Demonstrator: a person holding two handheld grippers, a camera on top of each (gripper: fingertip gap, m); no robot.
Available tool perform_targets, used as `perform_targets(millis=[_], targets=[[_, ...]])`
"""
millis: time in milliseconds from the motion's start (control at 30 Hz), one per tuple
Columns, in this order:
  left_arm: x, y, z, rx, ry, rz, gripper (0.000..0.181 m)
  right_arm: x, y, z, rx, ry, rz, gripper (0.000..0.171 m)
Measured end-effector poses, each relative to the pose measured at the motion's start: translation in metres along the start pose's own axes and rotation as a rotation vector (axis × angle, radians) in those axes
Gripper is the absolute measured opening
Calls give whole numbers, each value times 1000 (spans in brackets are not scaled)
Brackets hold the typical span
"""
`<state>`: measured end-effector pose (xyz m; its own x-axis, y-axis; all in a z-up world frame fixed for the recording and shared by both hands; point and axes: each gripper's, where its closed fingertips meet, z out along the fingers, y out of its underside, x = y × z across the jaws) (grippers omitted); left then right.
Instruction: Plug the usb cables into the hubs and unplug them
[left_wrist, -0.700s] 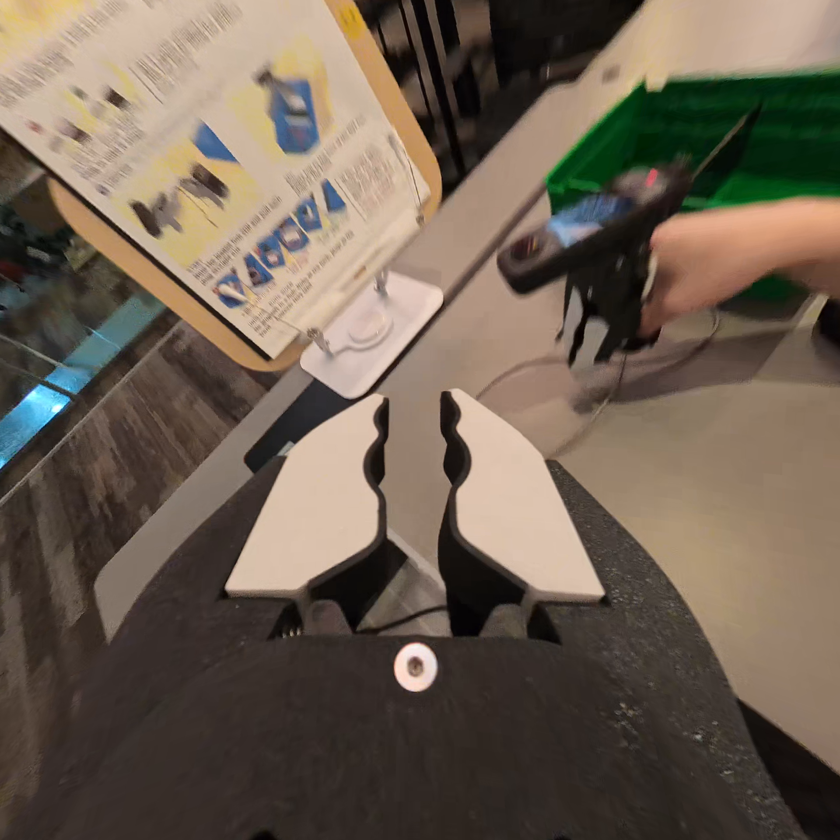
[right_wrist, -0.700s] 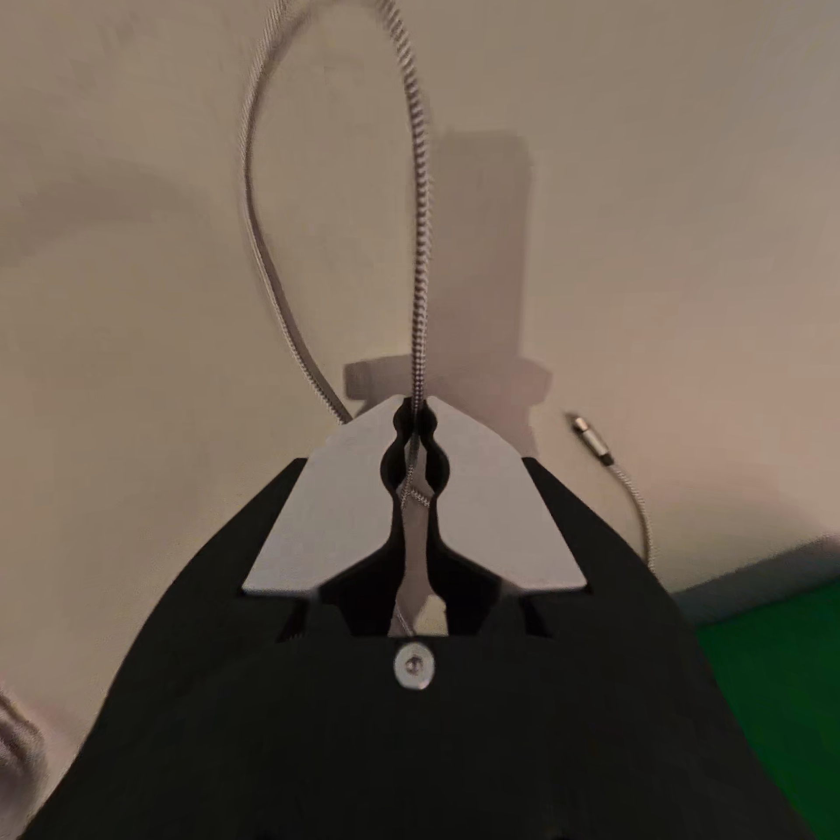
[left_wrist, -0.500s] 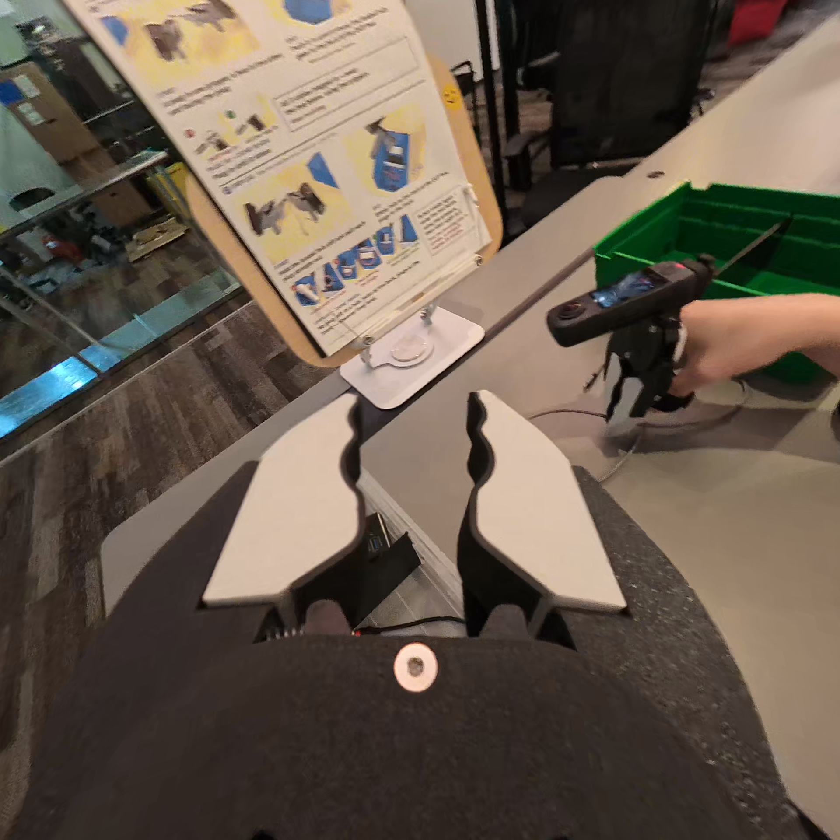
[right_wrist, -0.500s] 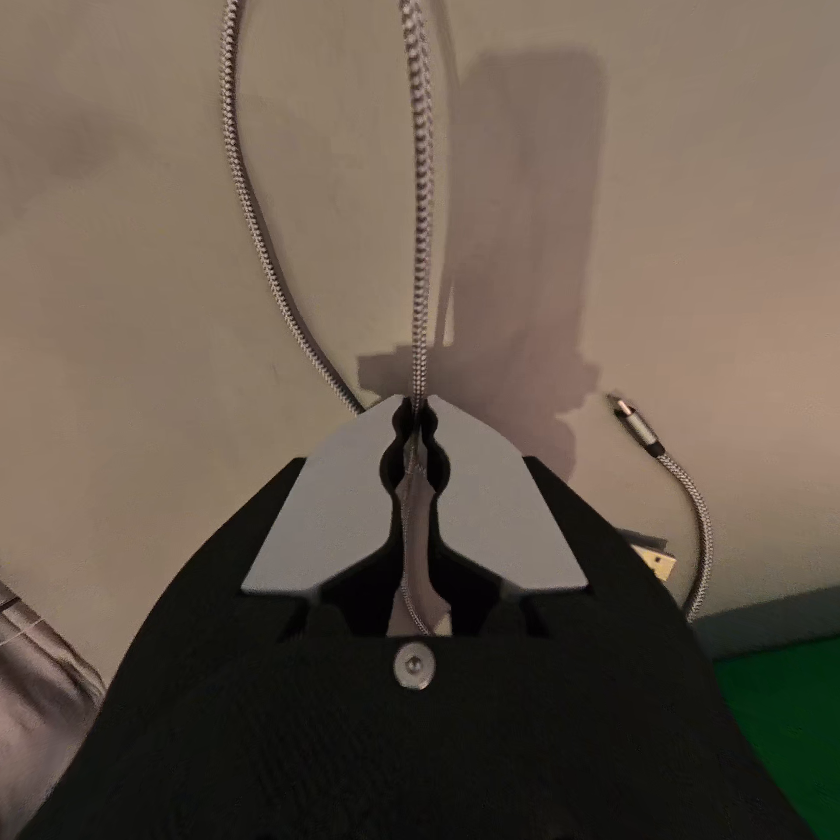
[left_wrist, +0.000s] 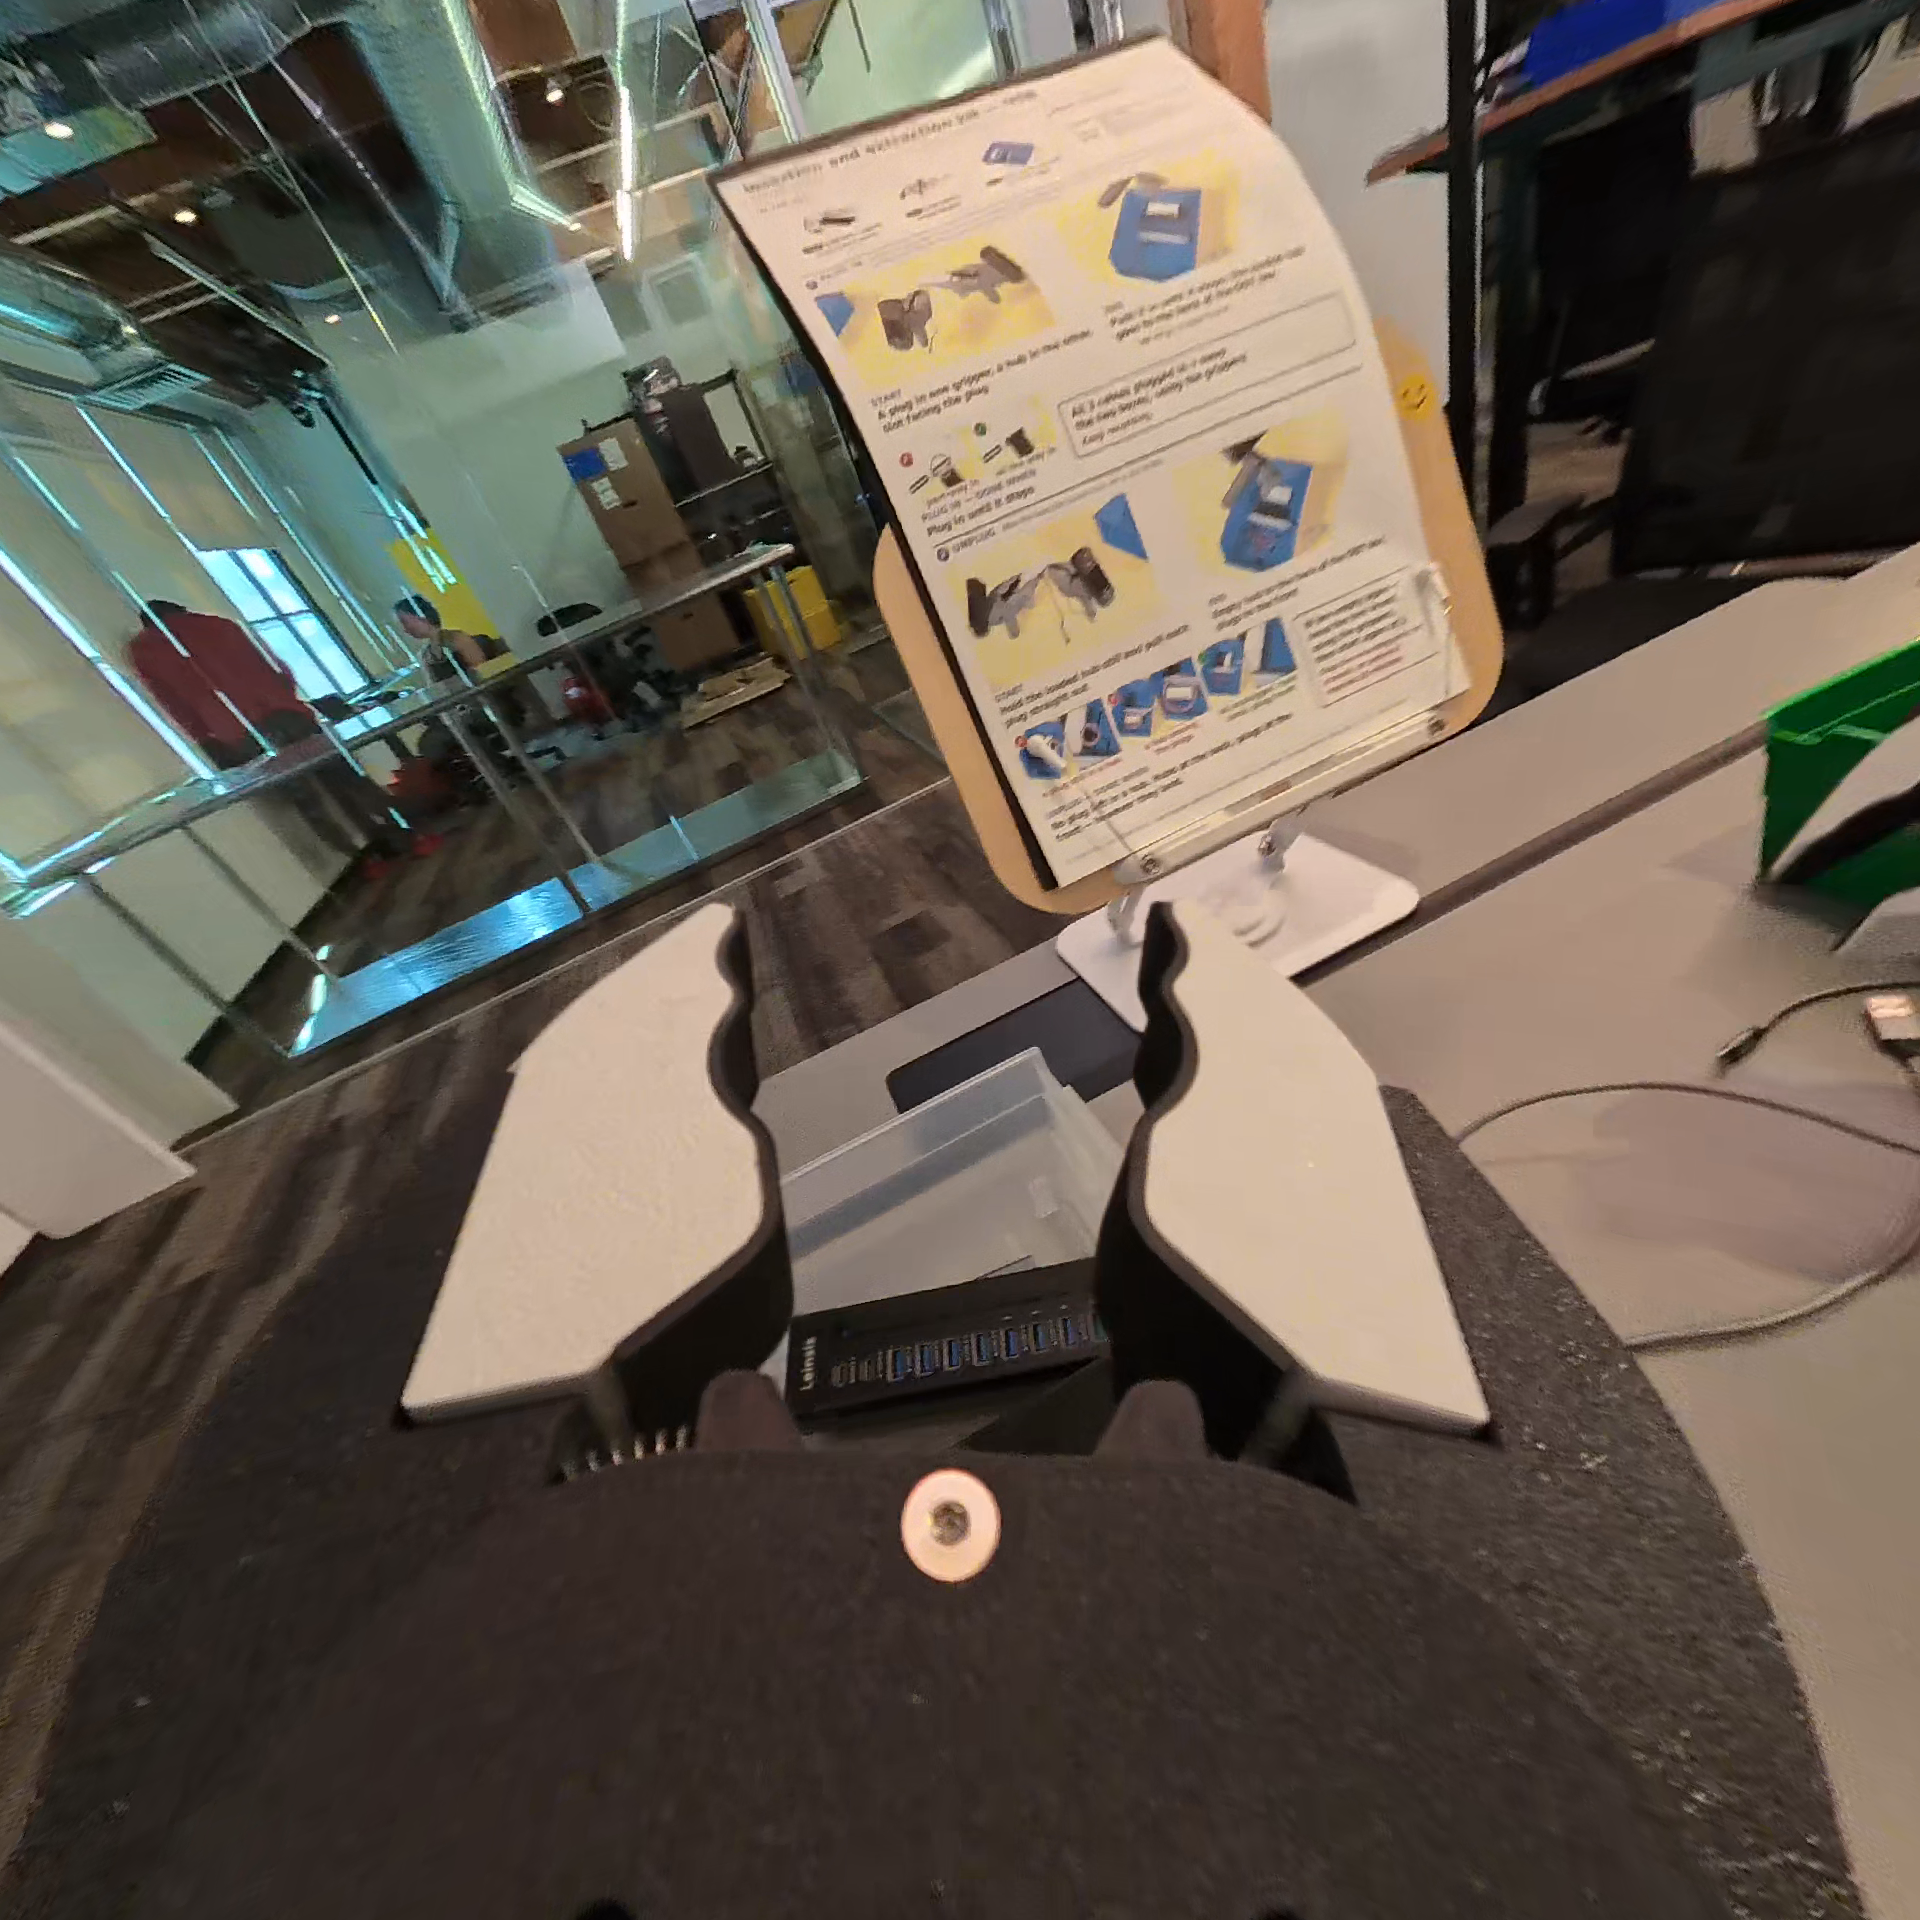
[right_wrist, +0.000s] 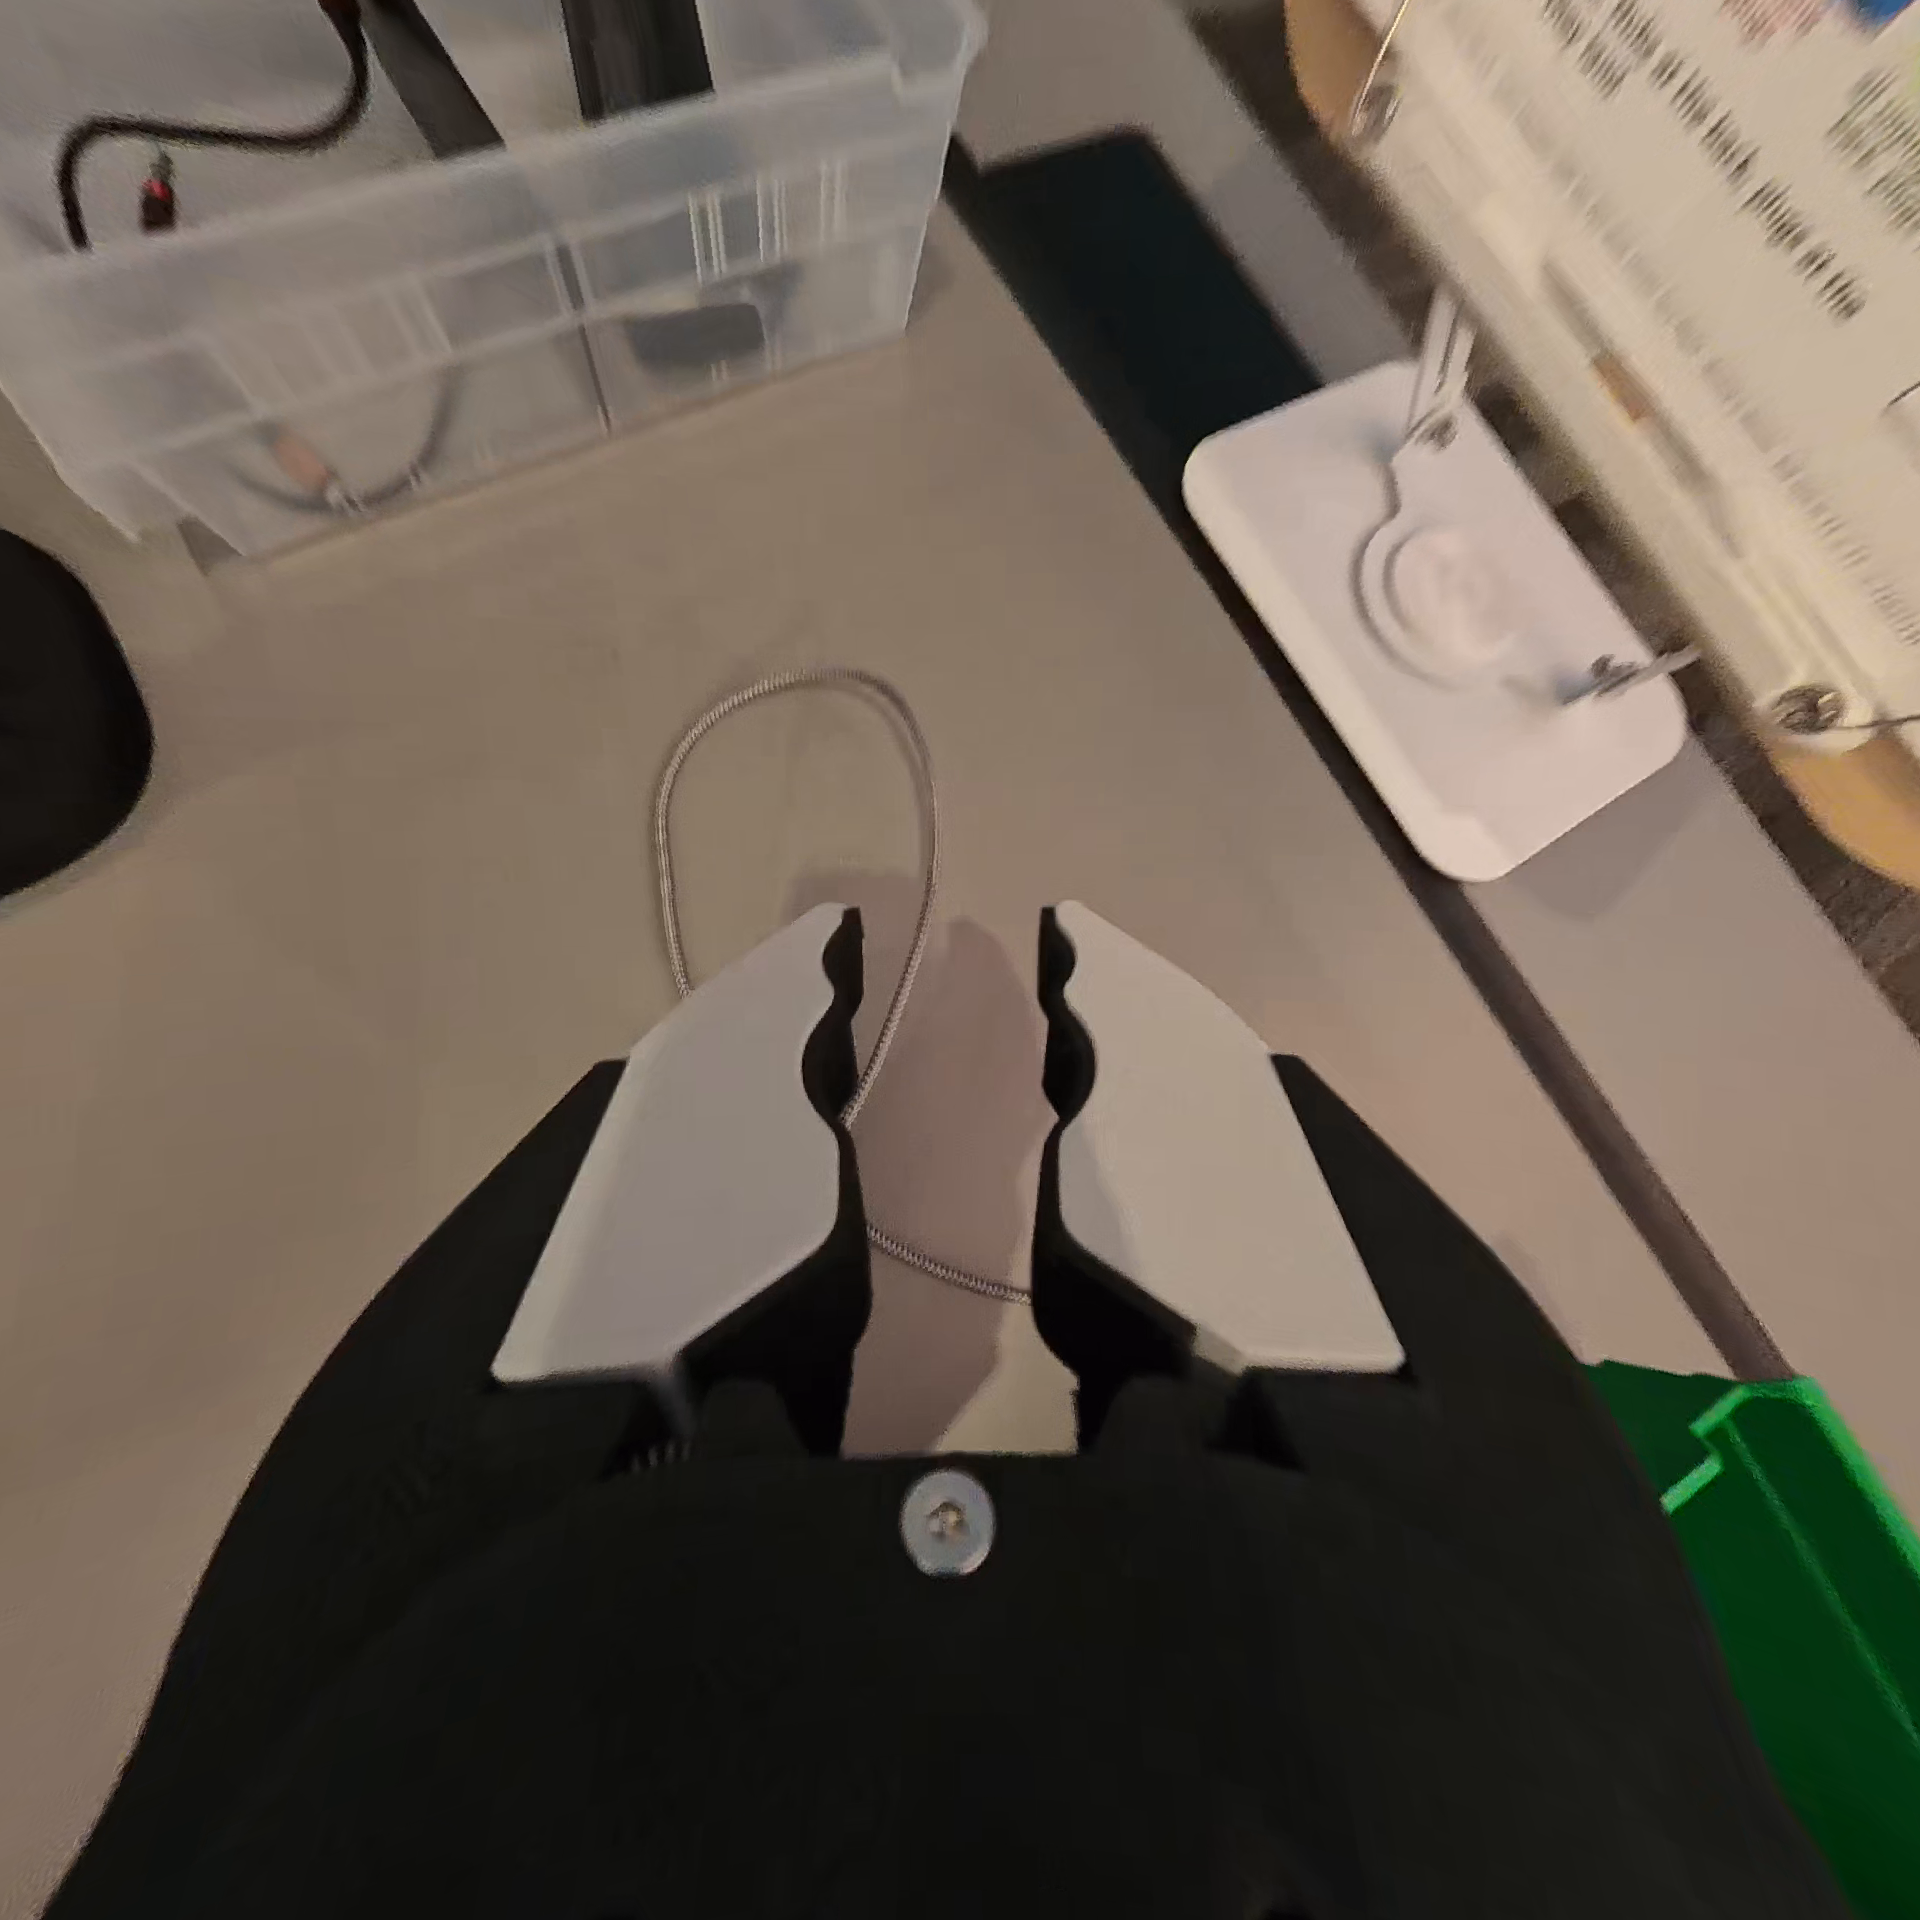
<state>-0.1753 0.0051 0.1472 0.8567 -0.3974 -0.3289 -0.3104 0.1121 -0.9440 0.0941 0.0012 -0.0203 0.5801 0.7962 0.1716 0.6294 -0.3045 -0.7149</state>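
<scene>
My left gripper (left_wrist: 940, 997) hangs released above a black USB hub (left_wrist: 940, 1351) with white lettering on its end. My right gripper (right_wrist: 951, 935) is released too, over the braided cable (right_wrist: 717, 727) on the table (right_wrist: 416, 831), near a blurred printed instruction sheet (left_wrist: 1122, 457).

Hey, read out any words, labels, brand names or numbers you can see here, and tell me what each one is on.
I can't quote writing, but this is what carries it:
Instruction sheet on the stand: printed headings and captions beside photos; blurred in the right wrist view.
Black USB hub: a small white brand mark on its left end.
Cardboard box behind the glass: a blue label, too small to read.
Clear bin and green bin: no writing visible.
</scene>
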Motion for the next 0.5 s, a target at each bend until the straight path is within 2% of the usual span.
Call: perform_targets(millis=[67, 100, 133, 200, 267, 367, 500], targets=[[1, 0, 9, 5, 7, 33, 62, 4, -6, -9, 50, 9, -1, 33], [-2, -10, 21, 46, 6, 58, 55, 6, -8, -13, 65, 12, -2, 33], [-10, -20, 38, 72, -11, 75, 55, 9, -9, -16, 77, 12, -4, 33], [-11, -11, 75, -6, 69, 229, 48, 15, -10, -21, 89, 14, 1, 33], [-11, 33, 99, -205, 177, 425, 49, 21, -10, -25, 102, 18, 3, 33], [-8, 110, 104, -478, 359, 611, 50, 28, -7, -29, 104, 22, 15, 33], [-21, 185, 100, -695, 501, 648, 53, 35, 3, -30, 59, 20, 28, 32]])
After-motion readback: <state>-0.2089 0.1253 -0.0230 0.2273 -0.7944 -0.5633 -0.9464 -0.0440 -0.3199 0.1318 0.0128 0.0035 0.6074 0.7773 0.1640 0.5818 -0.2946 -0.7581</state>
